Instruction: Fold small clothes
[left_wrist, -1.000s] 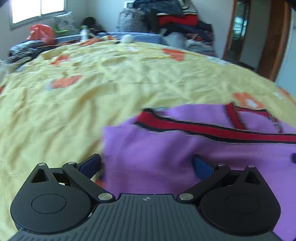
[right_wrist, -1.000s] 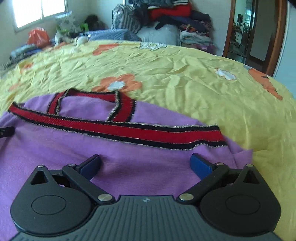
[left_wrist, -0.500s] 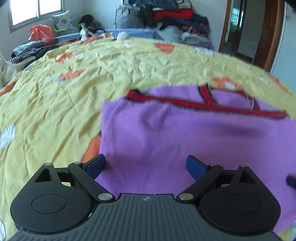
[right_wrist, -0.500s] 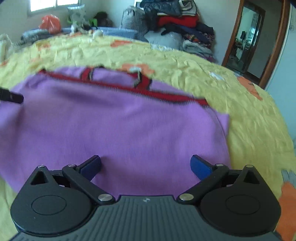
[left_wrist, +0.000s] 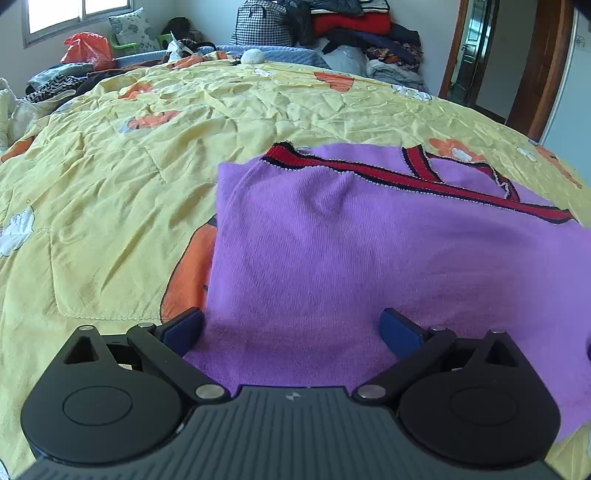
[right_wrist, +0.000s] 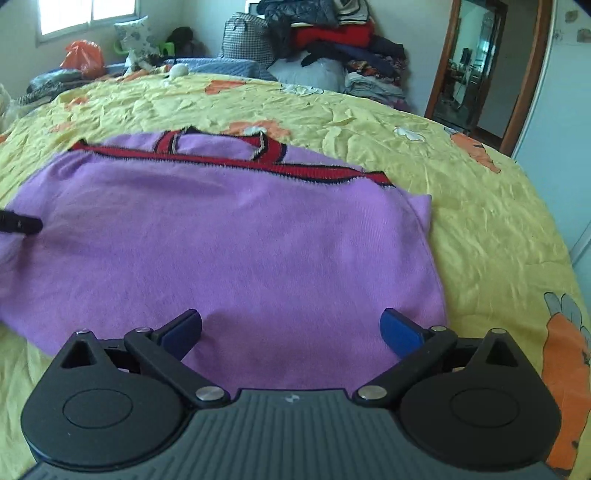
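Left wrist: left claw (left_wrist: 291, 328) opening, tilted down over sweater (left_wrist: 351, 251).

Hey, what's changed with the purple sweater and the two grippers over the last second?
Both grippers drew back toward the near edge of the purple knit sweater with red-and-black trim, so more of it shows. The left gripper, its jaws opening, and the right gripper grip nothing. The sweater stayed folded flat on the yellow quilt.
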